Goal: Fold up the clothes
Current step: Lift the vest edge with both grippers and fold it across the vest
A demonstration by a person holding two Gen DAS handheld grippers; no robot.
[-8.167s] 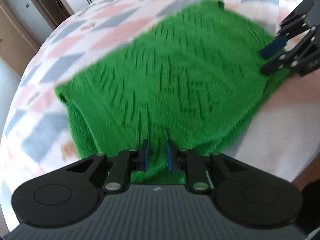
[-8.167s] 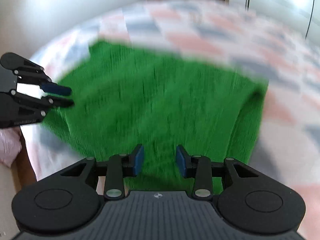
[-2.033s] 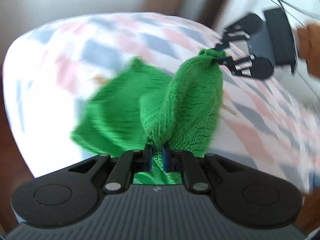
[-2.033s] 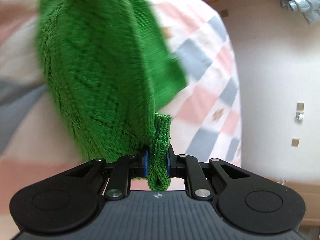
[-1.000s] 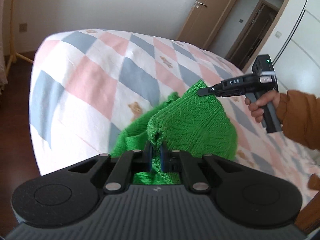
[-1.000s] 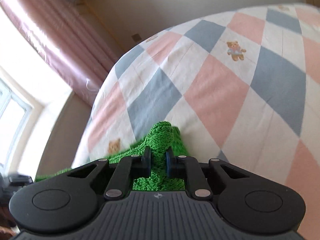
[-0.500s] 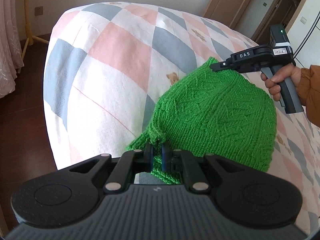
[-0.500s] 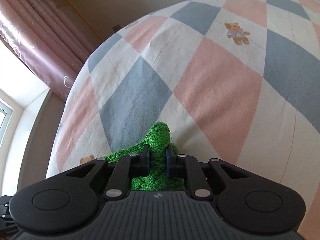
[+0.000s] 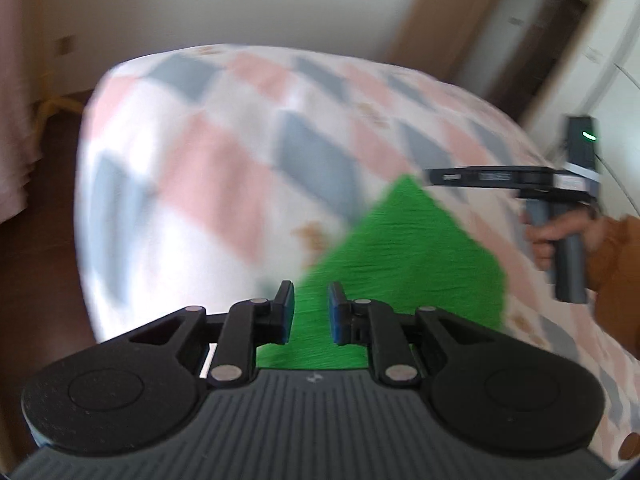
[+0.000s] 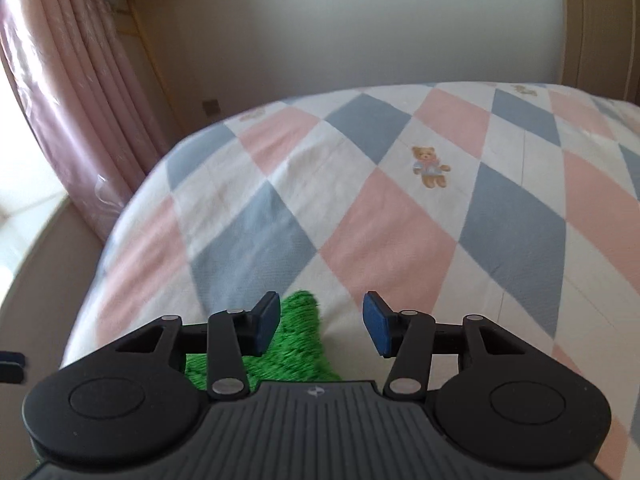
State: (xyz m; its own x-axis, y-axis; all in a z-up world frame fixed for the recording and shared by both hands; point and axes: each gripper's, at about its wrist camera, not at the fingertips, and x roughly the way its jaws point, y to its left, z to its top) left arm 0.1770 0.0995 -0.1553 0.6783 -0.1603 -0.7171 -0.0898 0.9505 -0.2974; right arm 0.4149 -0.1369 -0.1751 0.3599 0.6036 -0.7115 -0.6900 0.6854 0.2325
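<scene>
A green knitted sweater (image 9: 404,256) lies folded on the checked bed (image 9: 224,168), blurred in the left wrist view. My left gripper (image 9: 312,312) hovers at its near edge, jaws opening, a small gap between the pads and no cloth pinched. In the right wrist view one corner of the sweater (image 10: 300,340) rests on the bed (image 10: 400,220) below my right gripper (image 10: 322,322), whose jaws are opening wide with the pads clear of the knit. The right gripper (image 9: 434,178) also shows side-on past the sweater's far corner, held by a hand (image 9: 556,236).
The quilt has pink, grey-blue and white diamonds with a teddy bear print (image 10: 430,166). Pink curtains (image 10: 60,100) hang at the left by a window sill. Dark wooden floor (image 9: 36,248) lies beyond the bed's rounded edge. A door (image 9: 436,16) stands at the back.
Both grippers have let go of the sweater corners that they pinched half a second ago. Their jaws now stand apart and both have drawn back a little; the sweater lies flat on the bed.
</scene>
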